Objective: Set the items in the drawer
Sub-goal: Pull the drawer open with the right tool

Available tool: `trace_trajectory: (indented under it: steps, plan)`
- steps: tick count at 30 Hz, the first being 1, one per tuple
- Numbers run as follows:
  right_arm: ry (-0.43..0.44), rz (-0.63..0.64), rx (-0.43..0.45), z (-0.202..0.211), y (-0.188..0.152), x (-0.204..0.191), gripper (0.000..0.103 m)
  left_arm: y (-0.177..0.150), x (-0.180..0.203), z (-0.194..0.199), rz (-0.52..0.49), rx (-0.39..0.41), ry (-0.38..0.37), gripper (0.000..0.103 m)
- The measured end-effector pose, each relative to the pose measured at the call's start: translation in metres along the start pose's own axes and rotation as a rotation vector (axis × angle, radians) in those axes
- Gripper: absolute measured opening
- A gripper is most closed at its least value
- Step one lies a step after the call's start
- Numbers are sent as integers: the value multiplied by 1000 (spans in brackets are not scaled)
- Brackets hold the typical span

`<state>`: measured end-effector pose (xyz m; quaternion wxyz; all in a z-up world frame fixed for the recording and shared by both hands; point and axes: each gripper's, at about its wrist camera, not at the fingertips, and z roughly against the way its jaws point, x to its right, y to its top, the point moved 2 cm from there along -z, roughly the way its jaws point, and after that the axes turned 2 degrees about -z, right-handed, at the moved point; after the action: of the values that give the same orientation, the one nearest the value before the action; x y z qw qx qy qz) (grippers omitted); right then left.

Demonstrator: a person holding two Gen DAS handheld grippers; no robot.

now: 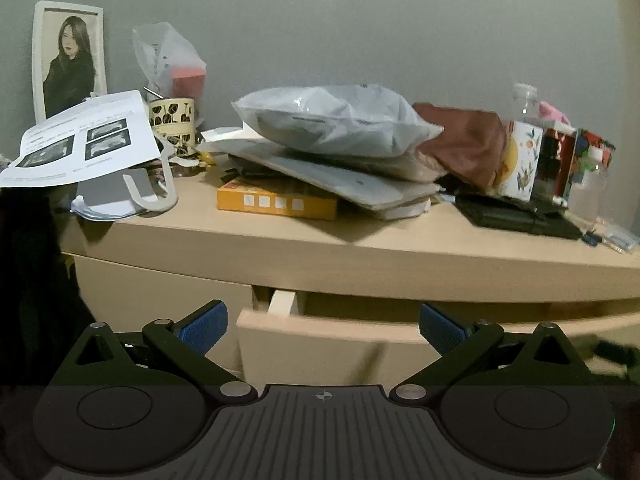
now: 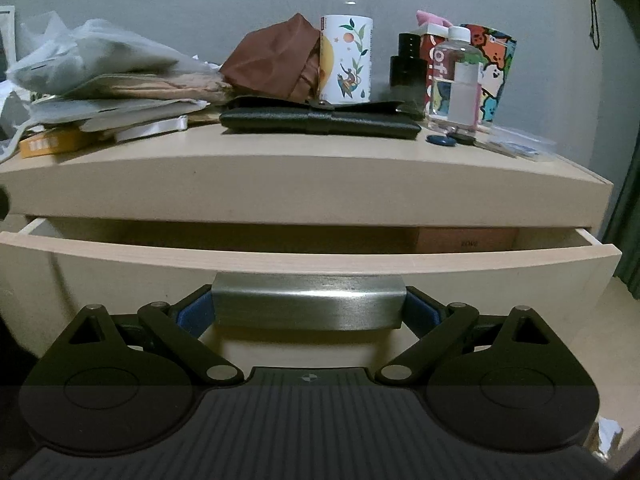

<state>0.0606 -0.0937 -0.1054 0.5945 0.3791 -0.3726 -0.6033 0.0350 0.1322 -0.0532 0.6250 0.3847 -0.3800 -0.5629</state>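
Note:
The light wood drawer is pulled partly out under the cabinet top. My right gripper stands open, and its blue pads flank the two ends of the metal drawer handle, which hides their tips. Whether the pads touch the handle I cannot tell. A black wallet, a printed bottle and a clear bottle stand on top. My left gripper is open and holds nothing, in front of the drawer's left corner.
A grey plastic bag lies on stacked envelopes and an orange box. Brown cloth, a patterned cup, loose papers and a framed picture crowd the top. A pink box lies inside the drawer.

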Motion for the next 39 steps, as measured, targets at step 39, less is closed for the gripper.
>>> trace_trajectory:
  steps: [39]
  plan:
    - [29,-9,-150,133,-56,6,100,-11,26,93,17,-13,-23,103]
